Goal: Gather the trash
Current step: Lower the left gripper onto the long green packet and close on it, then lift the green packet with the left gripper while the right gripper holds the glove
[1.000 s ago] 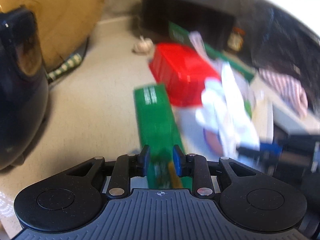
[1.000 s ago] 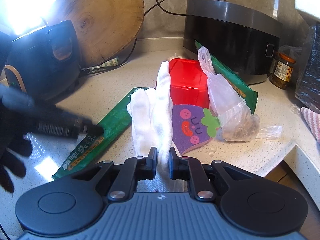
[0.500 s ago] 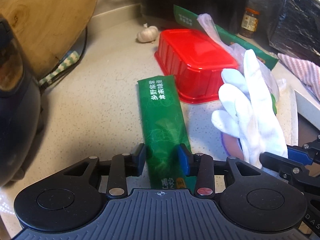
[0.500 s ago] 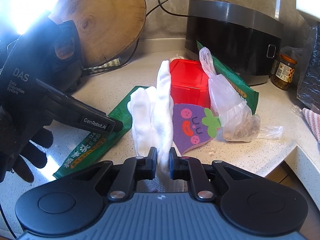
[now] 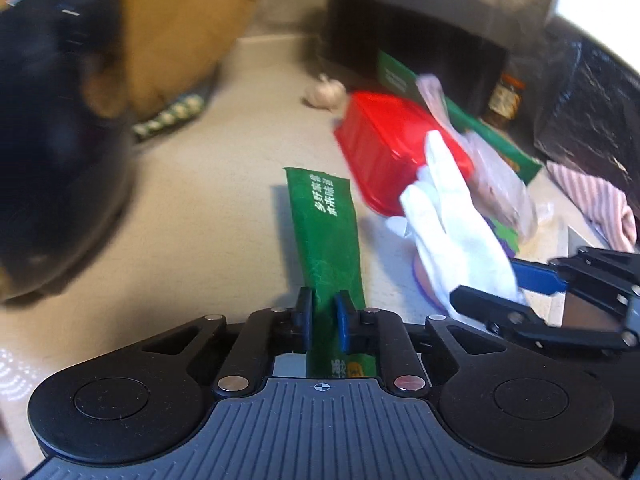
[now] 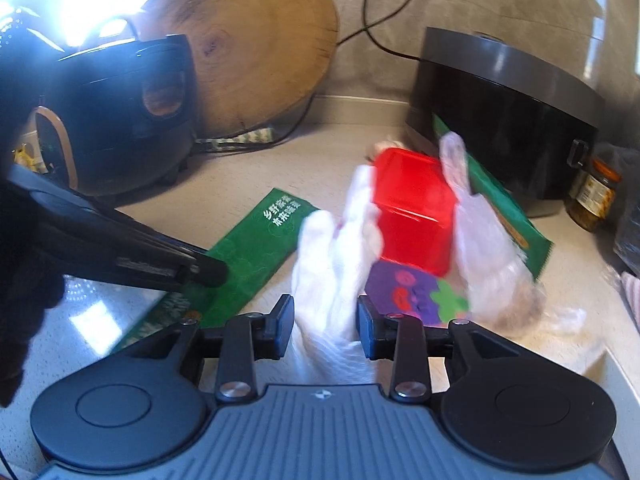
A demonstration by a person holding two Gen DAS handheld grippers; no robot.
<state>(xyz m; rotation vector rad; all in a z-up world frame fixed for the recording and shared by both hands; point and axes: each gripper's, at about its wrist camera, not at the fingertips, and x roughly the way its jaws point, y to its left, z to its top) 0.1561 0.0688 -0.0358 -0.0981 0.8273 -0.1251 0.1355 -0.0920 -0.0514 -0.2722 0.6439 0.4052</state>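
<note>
A long green wrapper (image 5: 324, 232) lies on the pale counter (image 5: 208, 208), its near end between the pads of my left gripper (image 5: 323, 312). Those jaws are closing and pinch it; its far end looks slightly raised. In the right wrist view the wrapper (image 6: 256, 248) runs under the left gripper's fingers (image 6: 208, 272). A white glove (image 6: 332, 264) stands between the jaws of my right gripper (image 6: 324, 320), which are opening, with small gaps at both pads. The glove (image 5: 452, 232) leans toward a red plastic container (image 6: 412, 208).
A purple eggplant-shaped pad (image 6: 408, 292), a clear plastic bag (image 6: 488, 248) and a second green wrapper (image 6: 512, 216) lie by the container. Behind stand a dark cooker (image 6: 500, 112), a black appliance (image 6: 120, 112), a wooden board (image 6: 256, 40), a jar (image 6: 592, 192). The counter edge (image 6: 616, 360) drops at right.
My left jaws opened wide around the green wrapper, then narrowed onto it. My right jaws, earlier shut on the white glove, have spread apart, and the glove has tipped a little.
</note>
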